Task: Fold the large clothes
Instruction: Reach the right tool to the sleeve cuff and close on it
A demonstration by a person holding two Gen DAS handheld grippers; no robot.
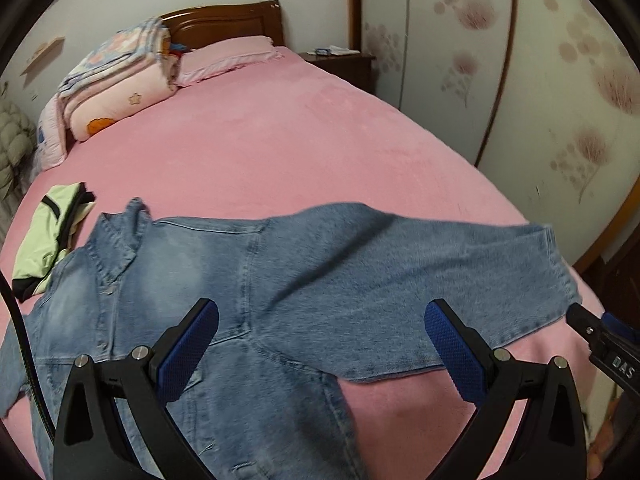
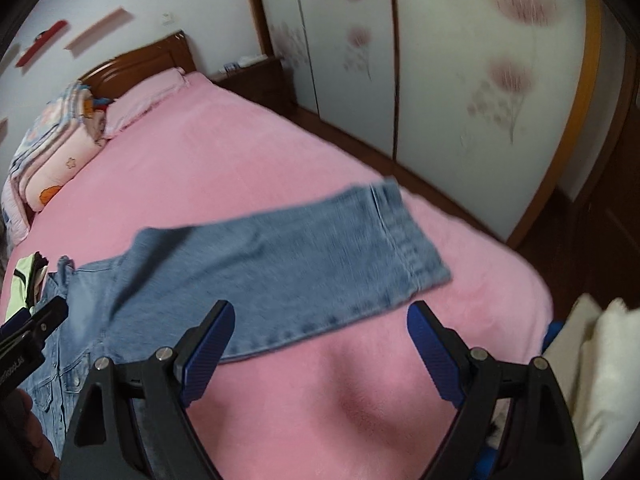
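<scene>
Two grippers hang over a denim jacket (image 1: 224, 280) spread flat on the pink bed (image 1: 260, 140), collar toward the headboard (image 1: 224, 24). The left gripper (image 1: 320, 344) has its fingers spread wide above the jacket's armpit seam, pinching nothing. The right gripper (image 2: 320, 344), fingers likewise spread and holding nothing, sits just past the lower edge of the jacket's outstretched sleeve (image 2: 300, 260). A folded green garment (image 1: 48, 236) lies beside the jacket's collar.

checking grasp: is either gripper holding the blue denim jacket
No, left gripper and right gripper both hover open above the blue denim jacket.
</scene>
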